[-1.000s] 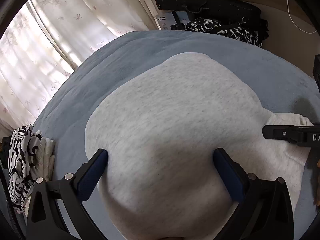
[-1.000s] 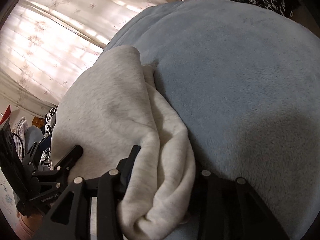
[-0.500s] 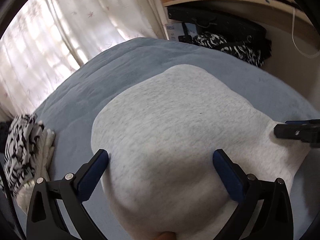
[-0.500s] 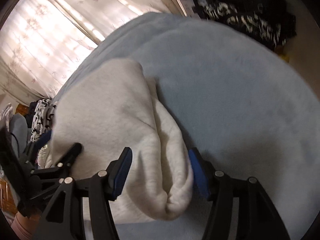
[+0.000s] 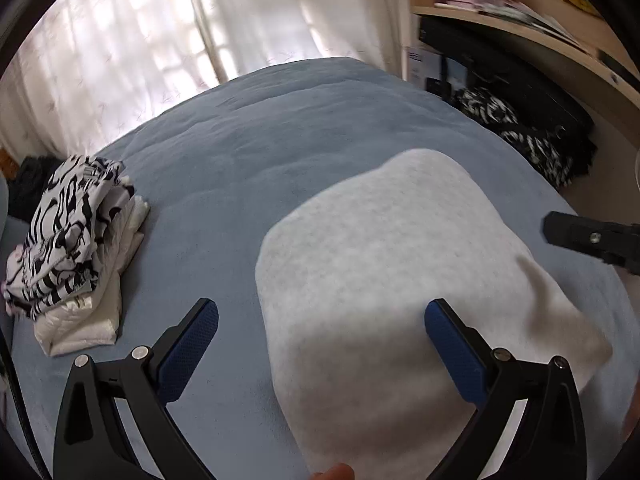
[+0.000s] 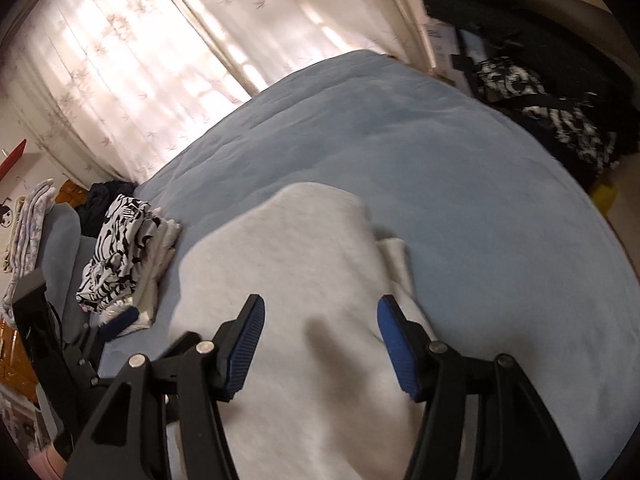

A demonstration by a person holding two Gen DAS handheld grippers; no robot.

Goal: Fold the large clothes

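Observation:
A light grey sweatshirt (image 5: 384,264) lies folded into a block on the blue bed cover (image 5: 248,152); it also shows in the right wrist view (image 6: 288,264). My left gripper (image 5: 320,320) is open and empty, raised above the garment's near left edge. My right gripper (image 6: 320,316) is open and empty, raised above the garment's near part. A white inner layer (image 6: 396,260) sticks out at the garment's right side. The right gripper's body shows at the right edge of the left wrist view (image 5: 592,236).
A stack of folded clothes with a black-and-white patterned top piece (image 5: 68,248) sits on the bed's left side, also in the right wrist view (image 6: 124,252). Curtains (image 5: 168,40) hang behind the bed. A shelf with dark and patterned clothes (image 5: 520,128) stands at the right.
My right gripper has let go of the sweatshirt's edge and opened. Both grippers have lifted and pulled back from the garment, so more of the bed and the side stack shows.

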